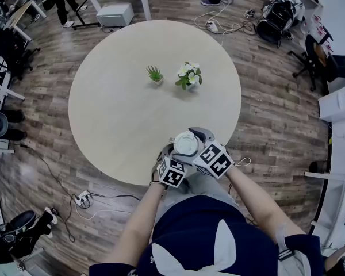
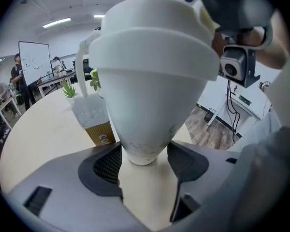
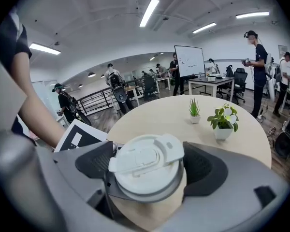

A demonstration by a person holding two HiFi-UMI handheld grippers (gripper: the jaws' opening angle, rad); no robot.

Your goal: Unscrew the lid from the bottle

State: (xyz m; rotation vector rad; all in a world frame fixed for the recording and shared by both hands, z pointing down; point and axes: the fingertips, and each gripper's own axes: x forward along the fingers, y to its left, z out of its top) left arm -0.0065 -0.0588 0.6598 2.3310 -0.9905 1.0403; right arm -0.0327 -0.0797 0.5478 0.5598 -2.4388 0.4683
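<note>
A white bottle (image 2: 150,76) with a white flip-top lid (image 3: 147,166) is held up over the round table's near edge (image 1: 132,174). In the left gripper view the bottle tapers down to a narrow base, and my left gripper (image 2: 144,161) is shut on that base, both dark pads pressing its sides. In the right gripper view the lid faces the camera, and my right gripper (image 3: 147,170) is shut on the lid's rim. The head view shows the lid (image 1: 188,144) from above, with the two marker cubes close together just below it.
Two small potted plants (image 1: 155,74) (image 1: 188,75) stand near the middle of the pale round table (image 1: 115,108). A brown paper cup (image 2: 99,129) shows just behind the bottle in the left gripper view. Cables and a power strip (image 1: 83,199) lie on the wooden floor. People and desks are around the room.
</note>
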